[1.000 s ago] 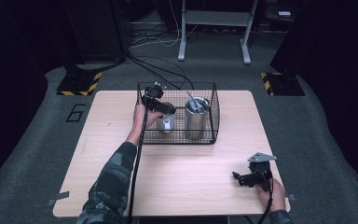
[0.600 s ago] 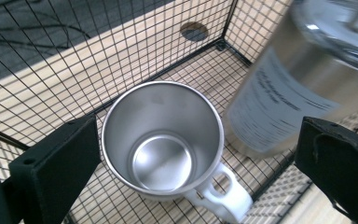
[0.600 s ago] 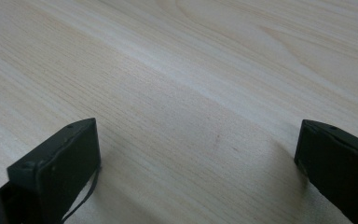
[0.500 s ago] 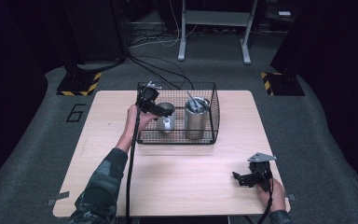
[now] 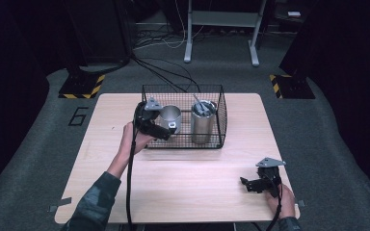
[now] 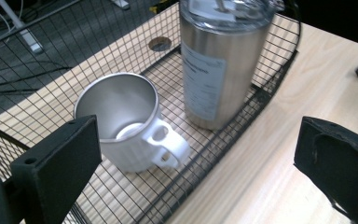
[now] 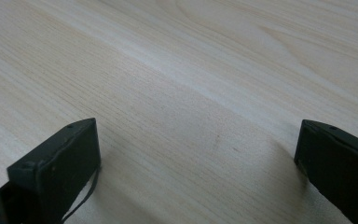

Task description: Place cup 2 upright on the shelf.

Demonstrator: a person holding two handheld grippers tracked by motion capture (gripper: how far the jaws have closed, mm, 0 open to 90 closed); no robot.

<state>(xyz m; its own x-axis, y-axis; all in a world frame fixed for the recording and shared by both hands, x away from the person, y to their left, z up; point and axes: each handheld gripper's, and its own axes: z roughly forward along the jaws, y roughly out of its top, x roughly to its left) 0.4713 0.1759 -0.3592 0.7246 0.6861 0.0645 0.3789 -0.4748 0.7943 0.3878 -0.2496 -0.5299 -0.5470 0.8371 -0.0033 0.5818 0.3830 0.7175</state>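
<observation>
A black wire basket (image 5: 220,103) stands at the middle back of the table. Inside it are a white mug (image 5: 170,118) with a steel lining and a taller steel tumbler (image 5: 202,121) with a lid. My left gripper (image 5: 162,131) hovers open at the basket's front left corner, close to the mug. In the left gripper view the mug (image 6: 126,126) lies between the jaws with its handle facing me, the tumbler (image 6: 219,60) to its right, and nothing is held by the left gripper (image 6: 196,156). My right gripper (image 5: 249,184) rests open near the table's front right, over bare wood (image 7: 198,154).
The light wooden table (image 5: 188,183) has open room in front of the basket and at both sides. A small round hole (image 6: 160,43) shows in the tabletop behind the basket. Cables and a metal stand (image 5: 221,29) are on the floor beyond the table.
My left gripper has drawn back from above the basket's rear left toward its front left corner and dropped lower. The right gripper has stayed where it was.
</observation>
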